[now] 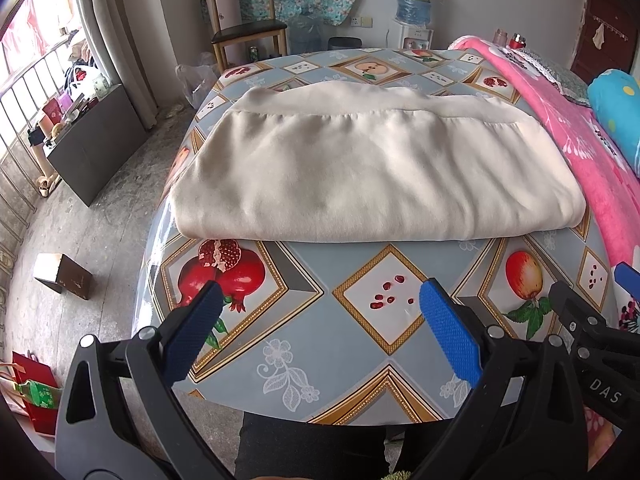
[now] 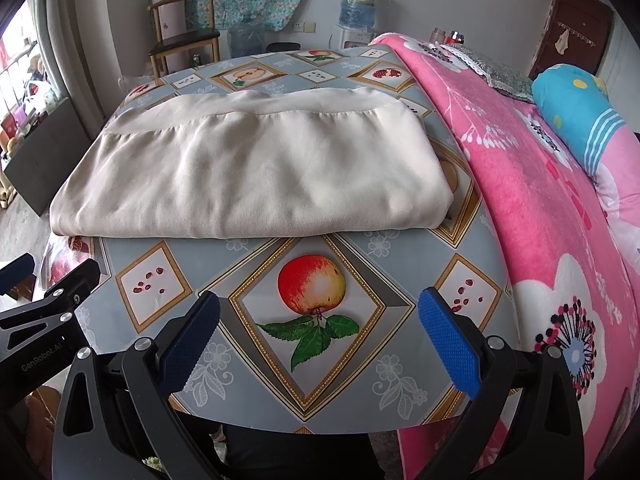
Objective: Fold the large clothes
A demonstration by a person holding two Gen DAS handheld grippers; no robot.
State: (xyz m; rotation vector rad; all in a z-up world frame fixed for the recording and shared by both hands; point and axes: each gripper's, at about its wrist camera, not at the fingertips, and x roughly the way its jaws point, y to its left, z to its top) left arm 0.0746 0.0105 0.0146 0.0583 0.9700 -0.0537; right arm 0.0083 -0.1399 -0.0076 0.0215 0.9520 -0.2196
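The cream garment (image 1: 372, 168) was seen folded into a broad slab on the fruit-print tablecloth (image 1: 304, 344), lying well ahead of both sets of fingertips and touched by neither. The left gripper (image 1: 318, 300) was held with its fingers spread wide and empty; the right gripper (image 2: 318, 310) was likewise held apart over the printed apple (image 2: 311, 284). A slip was judged likely if only the smooth top layer were pinched, since the stacked layers could slide and the fold could open. The pink blanket (image 2: 532, 184) beyond the right finger was shown more fully by the right view; the floor and small box (image 1: 64, 276) outside the left finger were shown only by the left.
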